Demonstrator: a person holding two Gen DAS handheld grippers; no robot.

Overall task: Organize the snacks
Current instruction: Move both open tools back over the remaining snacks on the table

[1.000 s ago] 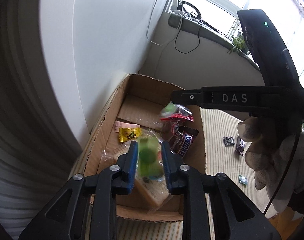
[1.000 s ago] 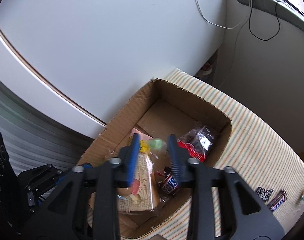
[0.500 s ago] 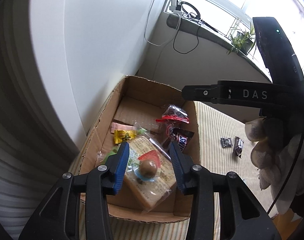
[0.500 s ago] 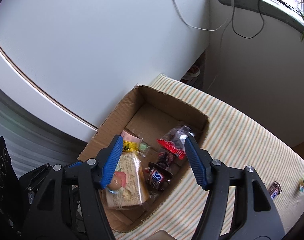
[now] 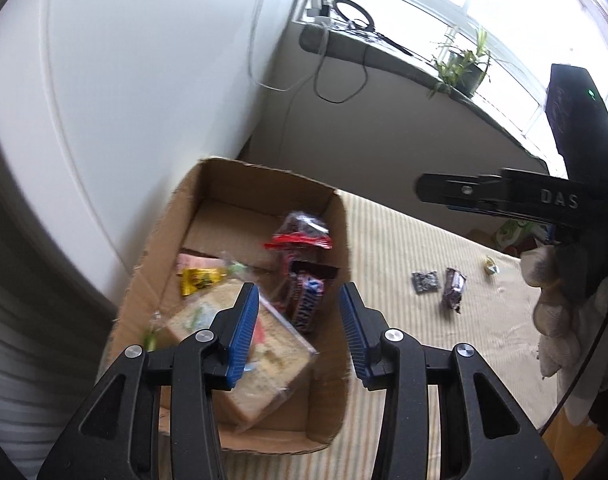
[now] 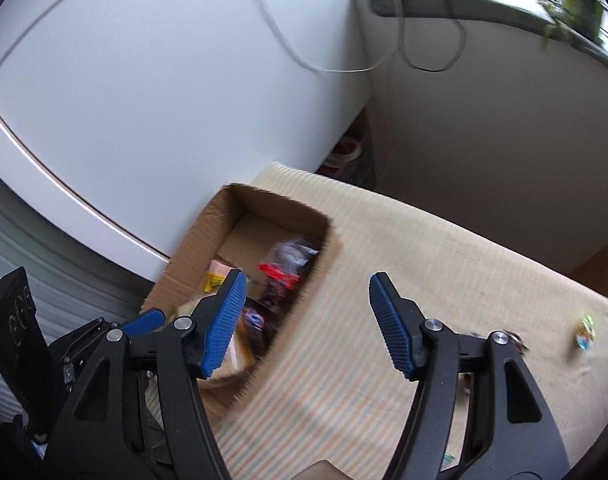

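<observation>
Now both the left tongs [image 5: 300,328] and right tongs [image 6: 305,322] gape empty above the snack-filled cardboard box [image 5: 339,248].

walls: white [image 5: 144,80] | sill: grey [image 5: 403,60], plant [image 5: 463,68], cables | window: bright daylight [image 5: 423,8]

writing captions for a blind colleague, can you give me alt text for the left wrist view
The left hand-held gripper, open and empty, hangs over a cardboard box holding a wrapped sandwich, a Snickers bar, a yellow packet and a red-sealed bag. To the right, two dark wrappers and a small candy lie on the striped tablecloth.
</observation>
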